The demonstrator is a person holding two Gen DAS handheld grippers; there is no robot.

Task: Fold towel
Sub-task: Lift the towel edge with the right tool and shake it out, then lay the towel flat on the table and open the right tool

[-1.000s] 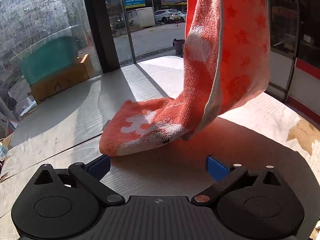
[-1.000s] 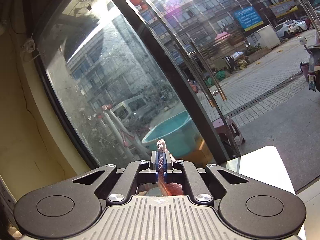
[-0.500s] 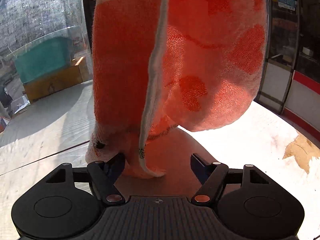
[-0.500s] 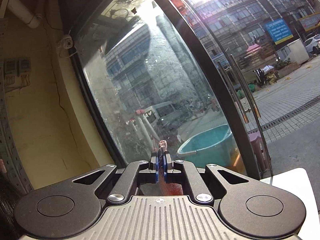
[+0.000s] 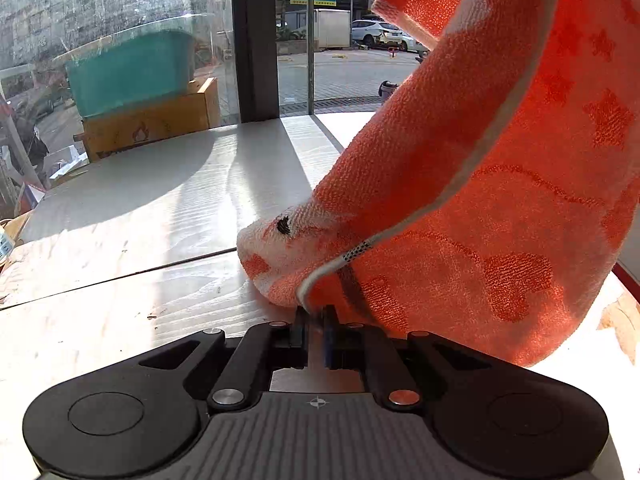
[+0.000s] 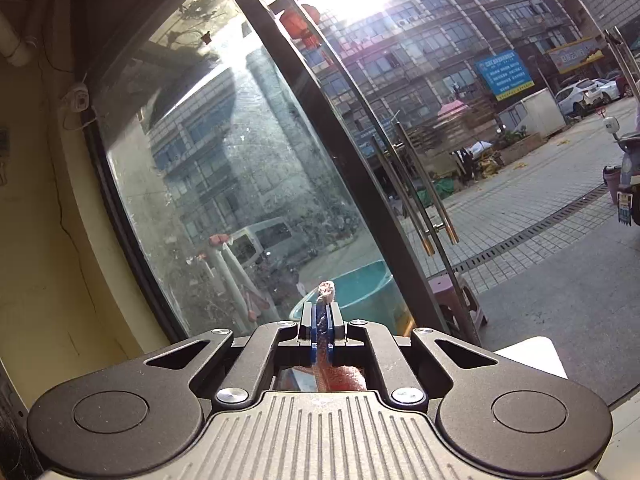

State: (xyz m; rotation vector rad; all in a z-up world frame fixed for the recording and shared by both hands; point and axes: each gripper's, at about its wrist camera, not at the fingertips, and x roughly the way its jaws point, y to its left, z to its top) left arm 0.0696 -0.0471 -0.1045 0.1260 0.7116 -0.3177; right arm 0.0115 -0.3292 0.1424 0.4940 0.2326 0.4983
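Half a second ago my left gripper (image 5: 315,320) sat wide apart with the towel's low corner just reaching between its fingers; now those fingers have drawn together on the pale hem of the towel (image 5: 460,184), and as far as I can tell the edge is pinched there, low over the table (image 5: 168,200). The view has also cleared: the cloth that hung across most of my sight then now sweeps up and off to the right, so I can see the wood top again, with a rounded white-and-orange bulge of the towel resting on the table just ahead of my left fingers. My right gripper (image 6: 320,322) is as it was, clamped tight on another bit of the towel (image 6: 325,292), a nub of it poking out past the tips, held high and facing the window (image 6: 240,160) and the street outside. Beyond the table, a green tub (image 5: 128,68) on a cardboard box (image 5: 152,128) stands by the glass. With both ends now held, one low and one high, I judge the towel ready to be spread or laid over itself, though no fold has been made yet.
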